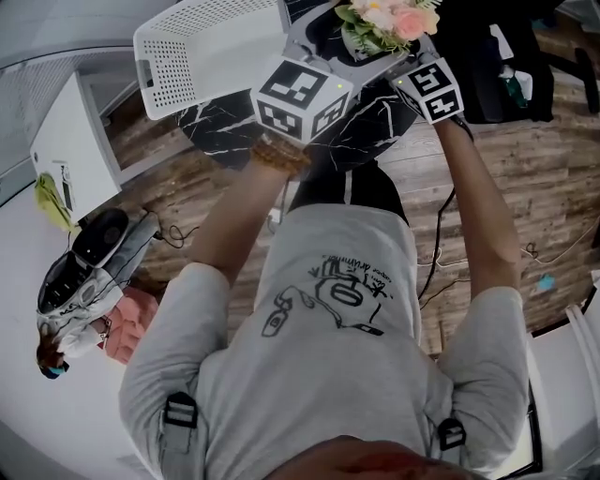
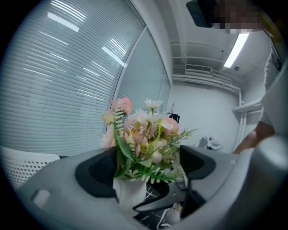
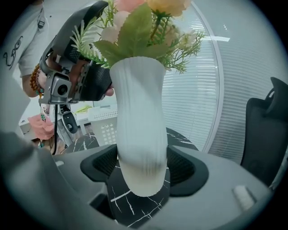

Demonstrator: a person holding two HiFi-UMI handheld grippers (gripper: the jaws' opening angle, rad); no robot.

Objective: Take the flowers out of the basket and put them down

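Observation:
A bunch of pink and cream flowers [image 2: 144, 139] with green fern stands in a white ribbed vase [image 3: 139, 117]. My right gripper [image 3: 141, 168] is shut on the vase's lower body, one pad against each side. My left gripper [image 2: 146, 173] is shut round the foliage at the vase's neck; its fingers [image 3: 92, 81] show at the upper left of the right gripper view. Held by both, the vase hangs upright a little above the black marble table [image 3: 135, 202]. The head view has the flowers [image 1: 389, 21] at the top, right of the white perforated basket [image 1: 202, 47].
The basket [image 3: 105, 123] sits on the table's far left side. A black chair [image 3: 265, 134] stands to the right, with window blinds behind it. A white cabinet [image 1: 70, 141], bags and cables lie on the wooden floor to the left.

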